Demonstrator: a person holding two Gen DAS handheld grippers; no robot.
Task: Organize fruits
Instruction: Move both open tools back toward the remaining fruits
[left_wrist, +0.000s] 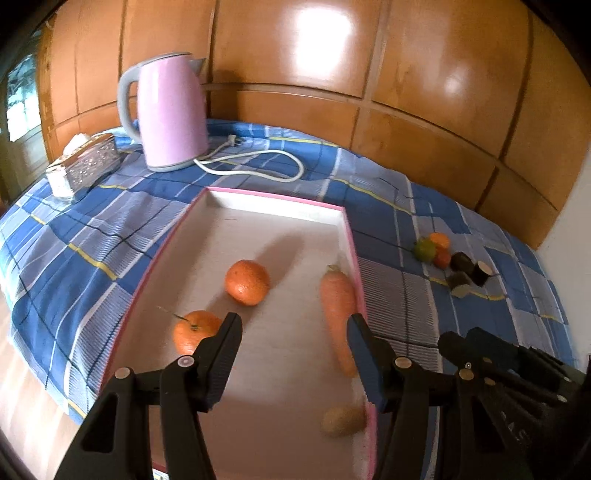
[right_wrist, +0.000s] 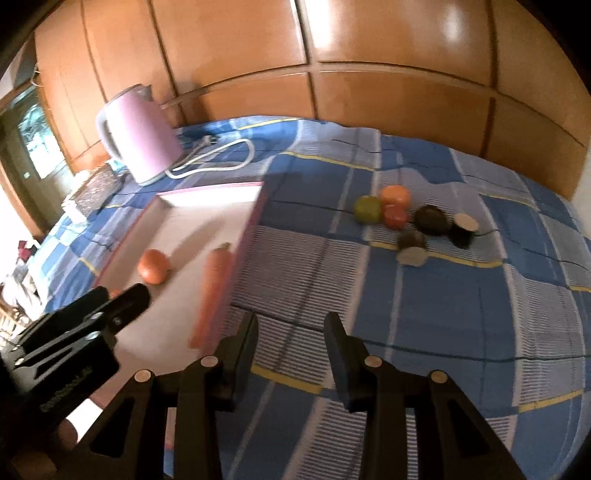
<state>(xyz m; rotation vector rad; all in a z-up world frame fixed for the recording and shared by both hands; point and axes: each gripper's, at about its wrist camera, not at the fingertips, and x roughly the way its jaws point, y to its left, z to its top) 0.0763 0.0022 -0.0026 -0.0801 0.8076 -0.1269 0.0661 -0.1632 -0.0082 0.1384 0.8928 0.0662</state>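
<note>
Left wrist: empty left claw (left_wrist: 293, 323) above tray (left_wrist: 280, 201).

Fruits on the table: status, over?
Left gripper and right gripper open, empty. Two oranges, carrot in tray. Fruit cluster still on cloth. Nothing blocking.

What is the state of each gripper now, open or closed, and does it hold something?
Left gripper: open, holding nothing, above the tray.
Right gripper: open, holding nothing, above the cloth.

kettle (left_wrist: 173, 110) pink | tablecloth (left_wrist: 406, 206) blue plaid | carrot (left_wrist: 338, 310) orange
</note>
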